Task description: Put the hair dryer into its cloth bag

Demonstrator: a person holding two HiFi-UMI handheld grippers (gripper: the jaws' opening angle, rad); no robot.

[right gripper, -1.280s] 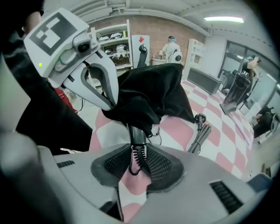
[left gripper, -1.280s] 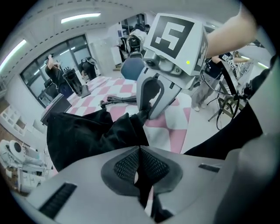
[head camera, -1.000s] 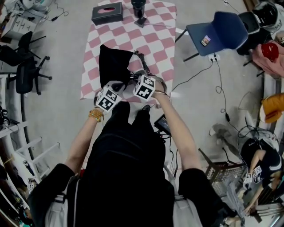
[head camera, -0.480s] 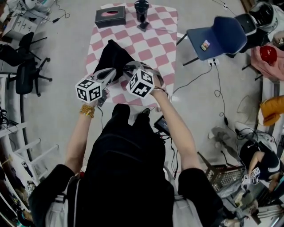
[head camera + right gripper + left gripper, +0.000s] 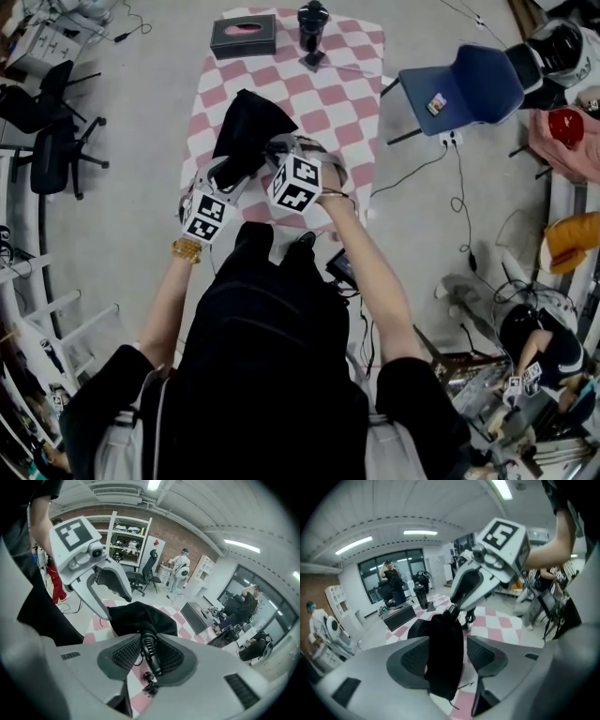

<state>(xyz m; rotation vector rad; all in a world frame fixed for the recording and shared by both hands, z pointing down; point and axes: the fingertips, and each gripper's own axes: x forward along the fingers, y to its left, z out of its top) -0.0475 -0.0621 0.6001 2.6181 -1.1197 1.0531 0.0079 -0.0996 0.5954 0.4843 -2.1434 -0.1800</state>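
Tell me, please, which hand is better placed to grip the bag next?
The left hand-held gripper, probably: its jaws have just been opening, cloth bag between them; the right hand-held gripper is clamped on the dryer's cord.

The cloth bag (image 5: 443, 653) is matt black fabric in soft folds; the hair dryer (image 5: 150, 656) shows ribbed, faintly glossy black plastic; the right tongs (image 5: 149, 641) are smooth matt grey plastic with dark, finely knurled pads (image 5: 125, 654); the surface (image 5: 328, 94) wears pink-and-white checked cloth.
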